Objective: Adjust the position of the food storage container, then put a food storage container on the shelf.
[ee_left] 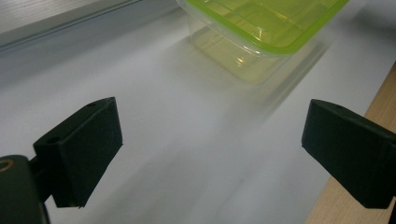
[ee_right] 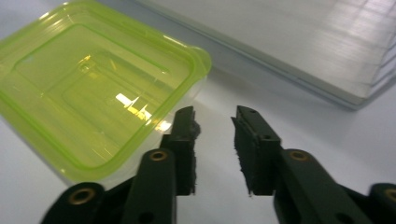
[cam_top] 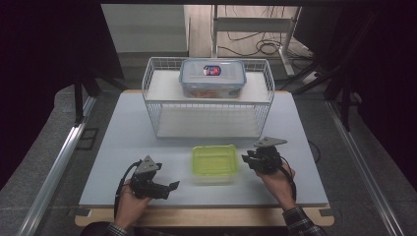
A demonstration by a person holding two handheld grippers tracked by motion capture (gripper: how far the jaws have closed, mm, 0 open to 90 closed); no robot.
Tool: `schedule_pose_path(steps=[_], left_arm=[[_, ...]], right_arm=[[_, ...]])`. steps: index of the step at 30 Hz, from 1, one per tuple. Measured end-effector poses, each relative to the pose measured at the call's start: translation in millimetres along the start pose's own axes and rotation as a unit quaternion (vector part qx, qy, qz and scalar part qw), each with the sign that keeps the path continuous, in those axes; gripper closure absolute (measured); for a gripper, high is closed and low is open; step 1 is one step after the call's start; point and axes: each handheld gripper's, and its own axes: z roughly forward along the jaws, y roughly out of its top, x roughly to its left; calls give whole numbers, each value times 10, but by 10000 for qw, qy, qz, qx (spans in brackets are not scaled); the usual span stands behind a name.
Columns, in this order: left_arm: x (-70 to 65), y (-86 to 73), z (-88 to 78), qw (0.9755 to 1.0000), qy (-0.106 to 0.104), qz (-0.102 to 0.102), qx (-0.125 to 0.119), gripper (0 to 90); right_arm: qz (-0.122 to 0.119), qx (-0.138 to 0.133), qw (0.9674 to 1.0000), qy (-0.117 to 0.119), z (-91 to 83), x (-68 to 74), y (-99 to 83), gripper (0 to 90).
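A clear container with a lime-green lid [cam_top: 214,161] sits closed on the white table [cam_top: 123,142], front middle. My left gripper [cam_top: 171,186] lies to its lower left, pointing right at it. Its jaws stand wide apart over bare table [ee_left: 210,116], and the container [ee_left: 261,28] is some way ahead of them. My right gripper [cam_top: 245,159] is just off the container's right side. Its jaws show a narrow gap [ee_right: 212,114] with nothing in it, close by the lid's corner [ee_right: 93,93]. A hand holds each gripper.
A white wire basket [cam_top: 206,101] with a raised shelf stands behind the container. On that shelf rests a clear box with a blue-rimmed lid [cam_top: 212,77]. The basket's white base [ee_right: 303,37] lies just beyond my right jaws. The table's wooden front edge [ee_left: 378,102] runs beside my left gripper.
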Motion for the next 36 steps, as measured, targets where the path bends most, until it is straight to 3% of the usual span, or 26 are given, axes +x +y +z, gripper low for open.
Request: schedule_pose_path(steps=[4, 7, 10, 13, 23, 29, 34, 36], left_arm=[[2, -2, 2, 10000, 22, 13, 5, 46], [4, -4, 3, 10000, 31, 17, 8, 45], [8, -5, 4, 10000, 34, 8, 4, 45], [8, -5, 4, 10000, 36, 10, 4, 45], [8, -7, 12, 10000, 12, 21, 14, 44], [6, -8, 24, 10000, -1, 44, 58, 43], [2, -8, 32, 10000, -2, 47, 78, 43], [-1, -7, 34, 9999, 6, 51, 88, 43]], right_arm=[[-48, -109, 9999, 36, -88, -29, -46, 469], [-99, -145, 9995, 247, -103, -56, -87, 286], [-131, -169, 9994, 268, -100, -84, -112, 199], [60, -222, 9991, 363, -86, -106, -110, 138], [107, -115, 9984, 539, -19, -99, -101, 63], [523, 10, 9951, 837, 44, -89, -53, 39], [985, 78, 9879, 1197, 96, -122, -7, 60], [1225, 105, 9831, 1353, 120, -140, 13, 92]])
